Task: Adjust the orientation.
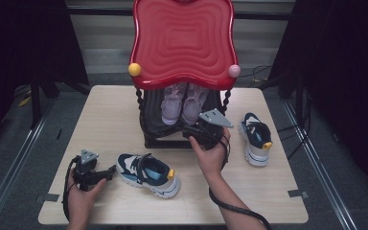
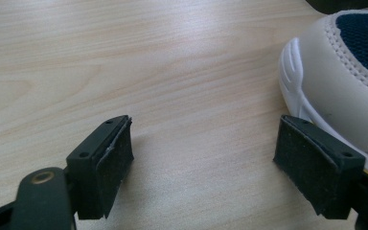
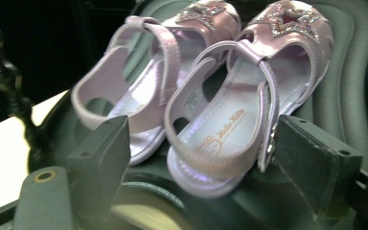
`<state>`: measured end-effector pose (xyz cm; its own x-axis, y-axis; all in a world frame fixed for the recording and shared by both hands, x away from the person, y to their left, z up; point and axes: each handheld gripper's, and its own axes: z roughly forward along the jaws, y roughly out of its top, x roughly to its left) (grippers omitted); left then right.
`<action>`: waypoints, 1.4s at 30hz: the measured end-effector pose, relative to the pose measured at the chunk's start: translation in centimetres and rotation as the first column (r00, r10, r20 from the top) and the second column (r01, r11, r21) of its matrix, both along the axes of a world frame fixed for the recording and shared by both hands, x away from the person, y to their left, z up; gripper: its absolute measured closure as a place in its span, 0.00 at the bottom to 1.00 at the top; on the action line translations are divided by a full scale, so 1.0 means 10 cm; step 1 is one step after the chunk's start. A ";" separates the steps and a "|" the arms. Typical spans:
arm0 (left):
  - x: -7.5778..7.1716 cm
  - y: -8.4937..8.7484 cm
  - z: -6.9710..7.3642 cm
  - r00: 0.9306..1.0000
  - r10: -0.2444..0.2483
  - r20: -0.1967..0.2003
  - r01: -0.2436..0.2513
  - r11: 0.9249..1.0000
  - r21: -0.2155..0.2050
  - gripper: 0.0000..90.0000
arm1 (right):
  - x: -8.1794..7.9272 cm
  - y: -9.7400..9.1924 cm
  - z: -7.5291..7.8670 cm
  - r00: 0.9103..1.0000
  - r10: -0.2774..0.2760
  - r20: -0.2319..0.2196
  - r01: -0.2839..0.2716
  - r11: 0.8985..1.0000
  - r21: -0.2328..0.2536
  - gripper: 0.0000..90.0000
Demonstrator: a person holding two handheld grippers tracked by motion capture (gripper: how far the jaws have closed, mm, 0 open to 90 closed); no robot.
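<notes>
The pink sandals are sitting side by side on the dark lower shelf of the little rack, under its red wavy top, toes pointing away from the person and heels toward the shelf's front edge. The right gripper is hovering at the heel of the sandal nearer it, its jaws standing apart on either side of the heel strap, pads not pressing on it. Each sandal is looking light and fairly soft: thin glossy straps, a flat sole, glittery star trim on the toe that could be scuffed or snagged. The glossy strap is likely to be slippery and to fold under a pinch, so the firmer rim of the sole at the heel, or the heel strap close to where it joins the sole, seems the better place to take hold. In front of the rack, the left gripper is resting low over the table with jaws apart on nothing, just beside the toe of a navy-and-white sneaker; its mate is lying to the rack's right.
</notes>
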<state>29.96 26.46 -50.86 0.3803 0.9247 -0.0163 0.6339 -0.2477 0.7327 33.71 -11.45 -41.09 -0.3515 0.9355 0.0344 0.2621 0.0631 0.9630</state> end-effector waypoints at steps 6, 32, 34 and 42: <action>0.00 0.00 0.00 1.000 0.000 0.000 0.000 1.000 0.000 0.22 | -0.13 -0.02 -0.02 0.995 0.095 -0.029 -0.095 0.995 -0.001 0.21; 0.00 0.00 0.00 1.000 0.000 0.000 0.000 1.000 0.000 0.22 | -0.43 -0.30 -0.33 0.955 0.254 -0.154 -0.262 0.964 -0.034 0.16; 0.00 0.00 0.00 1.000 0.000 0.000 0.000 1.000 0.000 0.22 | -0.43 -0.31 -0.34 0.954 0.255 -0.158 -0.264 0.964 -0.038 0.16; 0.00 0.00 0.00 1.000 0.000 0.000 0.000 1.000 0.000 0.22 | -0.51 -0.42 -0.45 0.937 0.283 -0.206 -0.298 0.954 -0.046 0.16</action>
<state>29.96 26.45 -50.86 0.3800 0.9248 -0.0162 0.6340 -0.2476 0.7327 28.58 -15.67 -45.64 -0.6017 0.7962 0.0633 0.4034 0.2345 0.8845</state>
